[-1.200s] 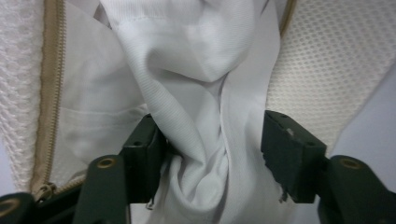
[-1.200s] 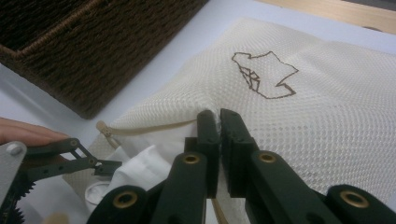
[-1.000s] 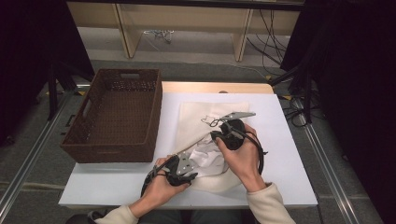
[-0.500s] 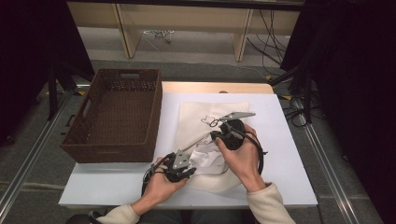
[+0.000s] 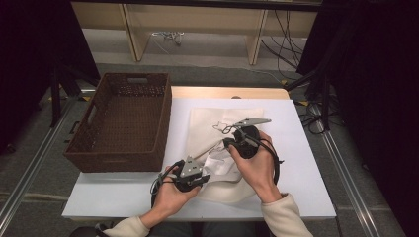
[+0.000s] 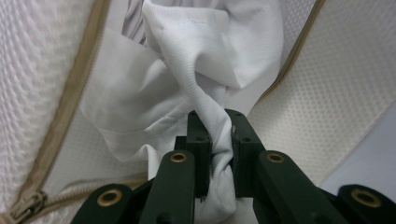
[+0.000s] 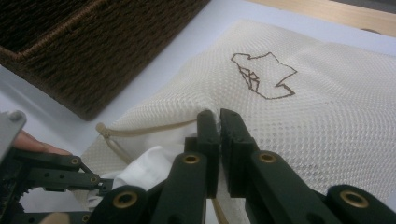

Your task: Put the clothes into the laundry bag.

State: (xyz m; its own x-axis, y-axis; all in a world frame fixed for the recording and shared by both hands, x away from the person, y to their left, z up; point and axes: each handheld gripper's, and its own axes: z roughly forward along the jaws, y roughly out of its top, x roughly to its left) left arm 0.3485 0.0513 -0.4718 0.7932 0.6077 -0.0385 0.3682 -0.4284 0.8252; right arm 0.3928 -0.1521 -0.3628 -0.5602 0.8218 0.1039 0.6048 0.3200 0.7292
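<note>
Now, with the left gripper (image 6: 219,154), its jaws just closed, pinching the white cloth (image 6: 196,70) at centre frame and the right gripper (image 7: 219,140) clamping the mesh bag (image 7: 327,116) edge, a hard tug might slip the thin fold free.

Looks like a lab or recording studio set up for data capture, not a home. Small white table (image 5: 123,197) standing alone on grey carpet (image 5: 29,148), with metal floor rails (image 5: 29,168) running along both sides. Black curtains (image 5: 375,74) closing off left and right. Loose cables (image 5: 286,44) trailing over the floor behind, beside a black stand (image 5: 316,79). Plain wooden bench frame (image 5: 197,19) at the back wall. On the table, staged props: a brown wicker basket (image 5: 118,163) and a cream mesh bag (image 5: 212,118). Hand-held grippers fitted with cameras and grey plates (image 5: 190,168), a research rig rather than household gear.
</note>
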